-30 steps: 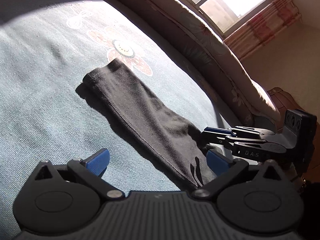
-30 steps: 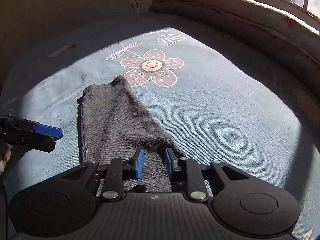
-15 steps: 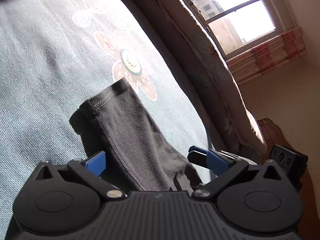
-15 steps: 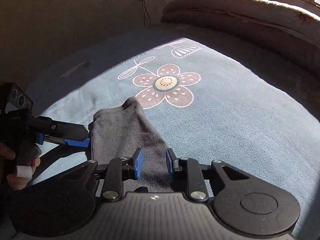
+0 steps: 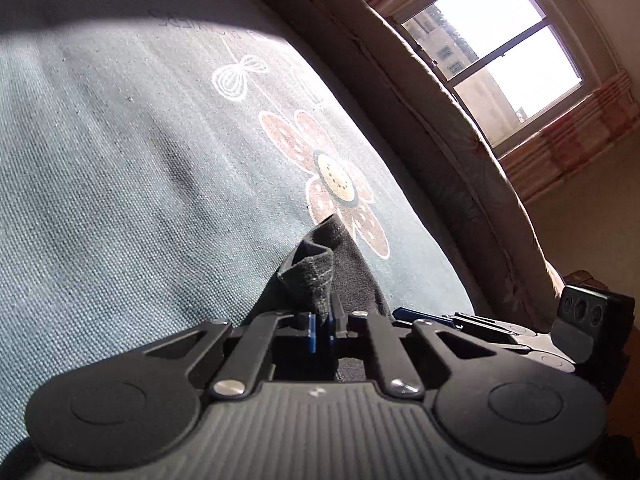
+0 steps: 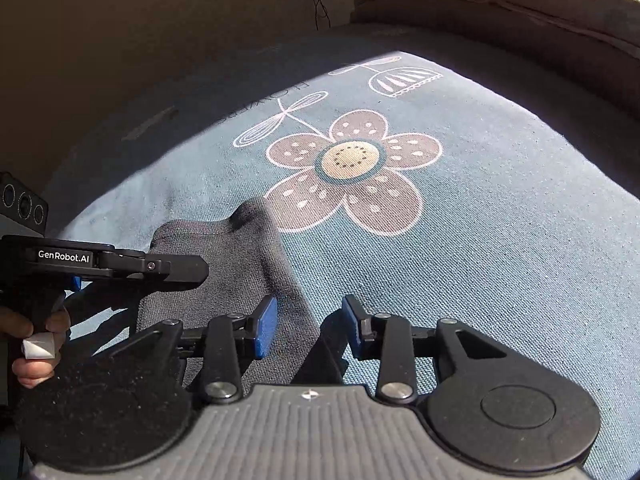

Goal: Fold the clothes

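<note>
The left gripper has just closed its jaws, and they now pinch a raised fold of the black garment; only the left wrist view shows that pinch. From the right wrist view the same left gripper appears side-on at 9 o'clock, held by a hand, its pads hidden. The right gripper has just been opening: its 2 blue pads stand apart, the garment's right edge between them, unpressed. The garment lies on the blue flowered sheet, its far end touching the flower print at 12 o'clock. A window shows at 2 o'clock in the left view only.
</note>
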Demonstrator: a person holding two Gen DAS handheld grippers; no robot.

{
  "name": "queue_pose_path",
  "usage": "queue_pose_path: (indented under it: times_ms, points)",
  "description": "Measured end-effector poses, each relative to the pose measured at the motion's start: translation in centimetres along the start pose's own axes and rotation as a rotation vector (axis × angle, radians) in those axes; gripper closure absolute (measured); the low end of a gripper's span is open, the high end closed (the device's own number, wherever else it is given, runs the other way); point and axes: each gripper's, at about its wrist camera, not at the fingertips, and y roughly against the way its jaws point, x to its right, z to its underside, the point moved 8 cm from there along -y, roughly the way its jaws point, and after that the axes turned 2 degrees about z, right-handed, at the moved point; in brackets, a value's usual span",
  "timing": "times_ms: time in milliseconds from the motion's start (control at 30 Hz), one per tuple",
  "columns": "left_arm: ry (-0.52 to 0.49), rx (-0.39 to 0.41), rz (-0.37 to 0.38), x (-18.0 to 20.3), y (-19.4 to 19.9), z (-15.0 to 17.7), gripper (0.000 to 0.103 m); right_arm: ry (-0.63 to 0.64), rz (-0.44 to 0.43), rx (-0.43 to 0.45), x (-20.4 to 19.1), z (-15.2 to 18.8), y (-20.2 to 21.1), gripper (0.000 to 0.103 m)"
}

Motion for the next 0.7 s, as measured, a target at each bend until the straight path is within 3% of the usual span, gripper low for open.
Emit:
queue_pose_path:
  times_ms: [100,133,167,200,433,567,700]
  points:
    - [-0.045,-0.01,-0.032,0.5,0.2,0.1,0.096,0.033,0.011,-0.019,-0.8,0.2,-0.1,0.064]
    - [-0.07,-0.011,-0.046,0.9,0.2,0.1,0.098,0.038,0.014,-0.024,-1.0,0.2,-0.1,0.072]
    - [-0.096,-0.01,-0.058,1.3,0.2,0.1,0.099,0.044,0.017,-0.028,-1.2,0.1,-0.2,0.096]
    - [-0.122,-0.01,-0.07,1.6,0.2,0.0,0.1,0.051,0.019,-0.031,-1.4,0.1,-0.2,0.099]
    - [-0.285,0.022,-0.062,5.8,0.4,-2.7,0.101,0.083,0.083,0.059,-1.3,-1.9,2.2,0.1]
    - [-0.323,0.061,-0.037,8.7,-0.5,-5.4,0.101,0.071,0.156,0.125,0.6,-4.6,3.7,0.1]
    - [-0.334,0.052,-0.087,8.8,-2.0,-6.2,0.101,0.015,0.225,0.153,2.9,-6.0,2.8,0.1]
